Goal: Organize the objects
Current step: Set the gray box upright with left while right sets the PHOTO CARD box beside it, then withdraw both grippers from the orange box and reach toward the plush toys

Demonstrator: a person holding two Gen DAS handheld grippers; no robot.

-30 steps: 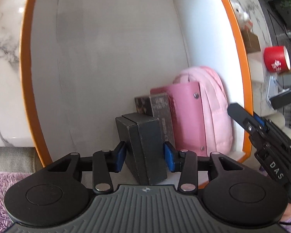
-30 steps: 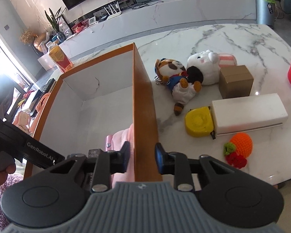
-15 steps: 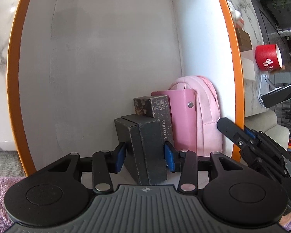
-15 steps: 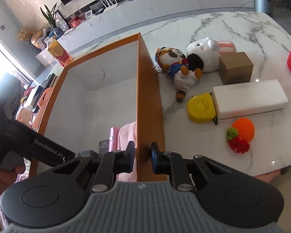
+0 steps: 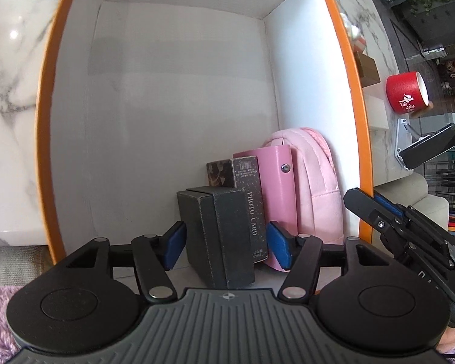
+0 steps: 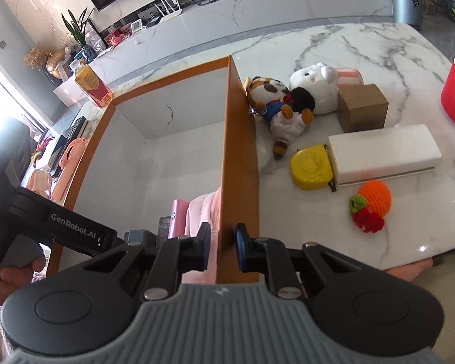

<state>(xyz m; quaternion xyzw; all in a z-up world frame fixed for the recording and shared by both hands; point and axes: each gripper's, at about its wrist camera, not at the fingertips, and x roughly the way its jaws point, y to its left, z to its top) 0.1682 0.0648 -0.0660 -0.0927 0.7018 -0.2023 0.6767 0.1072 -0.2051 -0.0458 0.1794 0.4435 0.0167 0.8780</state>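
Two blue-padded jaws of the left gripper [image 5: 226,244] have just been opening, clear of the upright dark grey cardboard box [image 5: 220,236] inside the orange-rimmed white storage box [image 6: 239,157]; the right gripper [image 6: 223,250] clamps its orange wall.

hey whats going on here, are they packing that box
Yes. A person with a hand-held gripper in each hand is filling an orange-rimmed storage box. The left hand-held gripper has just been opening; the dark grey box it set down stands free between its pads, beside a photo card box, a pink wallet and a pink pouch. The right hand-held gripper is shut on the box wall, steadying it. Plush toys and other items wait on the marble table.
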